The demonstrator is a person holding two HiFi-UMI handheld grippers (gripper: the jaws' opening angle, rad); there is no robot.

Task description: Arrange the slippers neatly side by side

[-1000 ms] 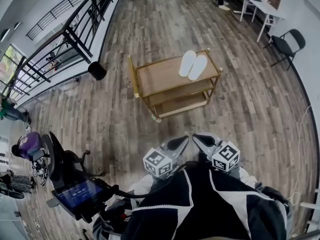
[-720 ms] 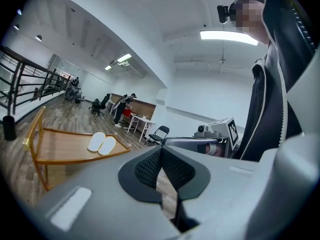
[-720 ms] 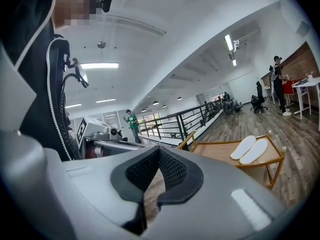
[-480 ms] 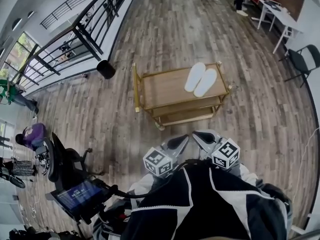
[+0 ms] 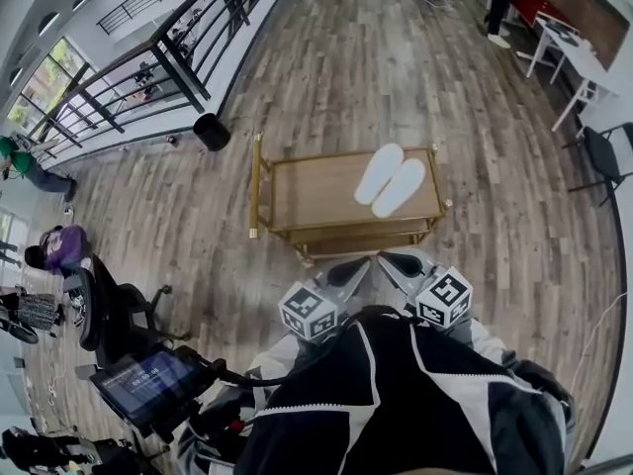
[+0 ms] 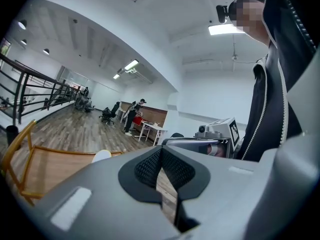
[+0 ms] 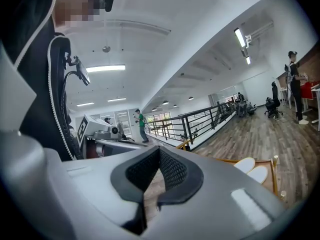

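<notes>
Left tongs [image 5: 358, 268] and right tongs [image 5: 391, 262] are clenched on nothing, close to the body; white slippers [image 5: 390, 180] lie side by side on the trolley [image 5: 307, 191] well ahead, seemingly aligned; best walk closer, opening the tongs before nudging heels level.

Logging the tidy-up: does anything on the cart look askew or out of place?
Nothing stands out. The two white slippers lie side by side and parallel on top of the cart, though slanted to its edges.
</notes>
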